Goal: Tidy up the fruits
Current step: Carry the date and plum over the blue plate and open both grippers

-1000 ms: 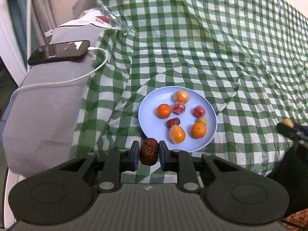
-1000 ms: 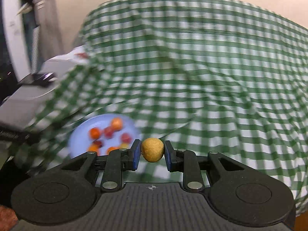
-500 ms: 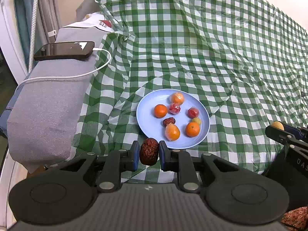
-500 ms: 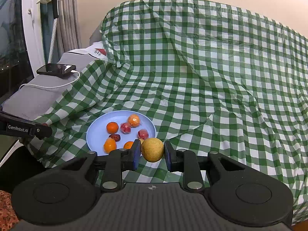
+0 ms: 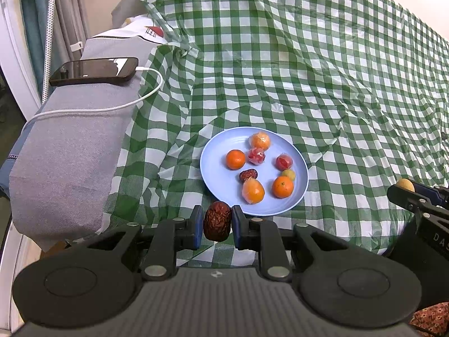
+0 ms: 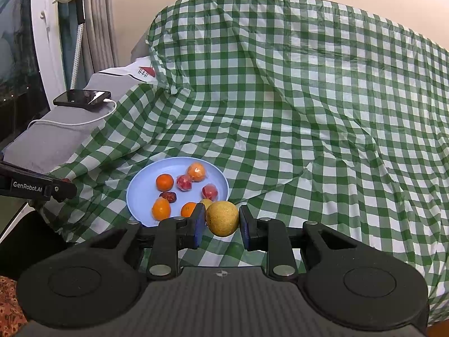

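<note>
A light blue plate (image 5: 219, 179) lies on the green checked cloth and holds several fruits: oranges, wrapped red fruits, a small yellow-green one and a red date (image 5: 248, 174). My left gripper (image 5: 217, 221) is shut on a wrinkled red date (image 5: 217, 220), just short of the plate's near rim. My right gripper (image 6: 221, 219) is shut on a round yellow fruit (image 6: 222, 218), held near the plate (image 6: 140, 193) at its right near edge. The right gripper also shows at the right edge of the left wrist view (image 5: 407, 189).
A black phone (image 5: 94, 70) on a white charging cable lies on a grey cushion (image 5: 64, 151) to the left. The green checked cloth (image 5: 322, 84) covers the bed and rises toward the wall behind. The left gripper's arm (image 6: 33, 186) shows at the left of the right wrist view.
Both grippers have pulled back a little from the plate, each keeping its fruit. The right wrist view has steadied after a fast swing toward the plate.
</note>
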`<action>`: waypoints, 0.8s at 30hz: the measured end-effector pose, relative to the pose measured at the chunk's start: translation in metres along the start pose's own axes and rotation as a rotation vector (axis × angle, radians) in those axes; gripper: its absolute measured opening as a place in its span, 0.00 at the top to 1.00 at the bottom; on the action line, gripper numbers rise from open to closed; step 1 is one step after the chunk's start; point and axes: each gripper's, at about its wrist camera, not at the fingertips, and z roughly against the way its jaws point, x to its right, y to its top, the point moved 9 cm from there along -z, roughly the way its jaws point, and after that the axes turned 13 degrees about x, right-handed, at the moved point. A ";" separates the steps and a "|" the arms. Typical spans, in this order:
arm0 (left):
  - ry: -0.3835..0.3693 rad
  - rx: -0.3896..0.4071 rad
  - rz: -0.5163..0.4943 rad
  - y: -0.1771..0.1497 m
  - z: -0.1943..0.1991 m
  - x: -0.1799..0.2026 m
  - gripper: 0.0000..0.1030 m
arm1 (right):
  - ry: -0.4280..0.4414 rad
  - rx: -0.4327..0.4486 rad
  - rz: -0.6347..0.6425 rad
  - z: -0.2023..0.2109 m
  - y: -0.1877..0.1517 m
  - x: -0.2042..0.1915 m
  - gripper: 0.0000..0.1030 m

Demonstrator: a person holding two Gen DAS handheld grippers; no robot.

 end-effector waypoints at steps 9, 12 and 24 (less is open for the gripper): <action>0.002 -0.009 0.006 -0.001 -0.005 -0.002 0.77 | 0.000 -0.016 0.004 -0.006 -0.002 0.000 0.74; 0.006 -0.016 0.011 -0.001 -0.007 -0.003 0.77 | 0.002 -0.025 0.007 -0.009 -0.003 -0.001 0.74; 0.007 -0.043 0.028 0.010 -0.028 -0.001 0.78 | 0.011 -0.056 0.018 -0.026 -0.007 -0.002 0.74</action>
